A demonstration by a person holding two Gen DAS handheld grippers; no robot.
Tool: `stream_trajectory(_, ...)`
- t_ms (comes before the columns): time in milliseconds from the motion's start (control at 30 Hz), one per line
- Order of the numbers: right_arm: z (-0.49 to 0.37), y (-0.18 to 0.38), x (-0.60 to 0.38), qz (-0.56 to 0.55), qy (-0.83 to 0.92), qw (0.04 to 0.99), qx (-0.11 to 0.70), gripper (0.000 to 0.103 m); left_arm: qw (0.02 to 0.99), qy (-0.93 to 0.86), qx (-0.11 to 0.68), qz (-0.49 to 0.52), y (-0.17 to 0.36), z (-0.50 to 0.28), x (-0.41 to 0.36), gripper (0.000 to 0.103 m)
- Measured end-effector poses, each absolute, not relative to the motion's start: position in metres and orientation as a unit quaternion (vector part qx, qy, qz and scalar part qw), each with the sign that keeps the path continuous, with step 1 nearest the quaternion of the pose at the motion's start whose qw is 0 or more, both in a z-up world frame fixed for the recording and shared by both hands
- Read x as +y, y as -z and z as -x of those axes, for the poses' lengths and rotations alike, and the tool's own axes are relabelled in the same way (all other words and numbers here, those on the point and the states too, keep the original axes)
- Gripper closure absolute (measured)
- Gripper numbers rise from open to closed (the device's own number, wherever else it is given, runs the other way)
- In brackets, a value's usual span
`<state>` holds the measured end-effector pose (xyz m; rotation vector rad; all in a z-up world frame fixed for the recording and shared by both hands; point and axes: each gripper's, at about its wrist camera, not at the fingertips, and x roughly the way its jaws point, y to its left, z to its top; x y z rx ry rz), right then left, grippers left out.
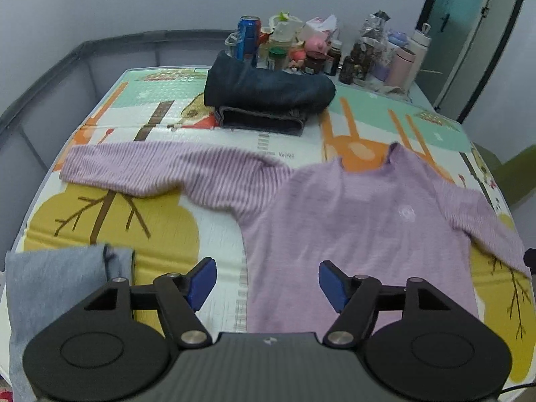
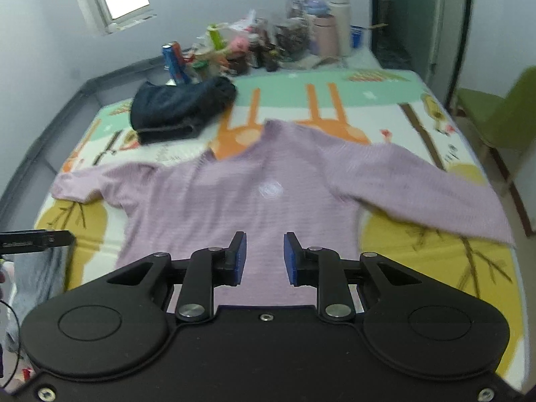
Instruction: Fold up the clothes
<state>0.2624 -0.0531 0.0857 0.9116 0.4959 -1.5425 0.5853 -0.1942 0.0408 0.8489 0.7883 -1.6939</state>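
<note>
A lilac striped long-sleeved top (image 1: 351, 221) lies flat and face up on the patterned play mat (image 1: 160, 231), both sleeves spread out to the sides, its hem toward the grippers. The left gripper (image 1: 267, 283) hangs above the hem with jaws wide apart and nothing between them; the right gripper (image 2: 264, 258) hangs likewise, jaws parted narrowly and empty. Beyond the collar sits a folded dark garment pile (image 1: 268, 100), and a folded grey garment (image 1: 50, 284) lies at the mat's near left corner.
</note>
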Motion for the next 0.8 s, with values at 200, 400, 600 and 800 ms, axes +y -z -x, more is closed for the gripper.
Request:
stream_trajectory(200,-0.265,-0.081,-0.131,-0.394,0.639,0.624,0.217,0.080,0.528,0.694,0.332,-0.361,-0.043,-0.569,-0.249,0.030)
stream_trajectory(400,-0.269,-0.057,-0.195,-0.407,0.621,0.633,0.219,0.080,0.517,0.699,0.315,-0.379,-0.027,-0.547,-0.298,0.030)
stream_trajectory(600,-0.278,-0.021,-0.247,-0.421,0.608,0.633,0.228,0.073,0.497,0.705,0.290,-0.415,0.005,-0.530,-0.346,0.028)
stream_trajectory(800,-0.284,0.015,-0.287,-0.436,0.613,0.620,0.224,0.073,0.450,0.730,0.257,-0.445,0.043,-0.520,-0.387,0.027)
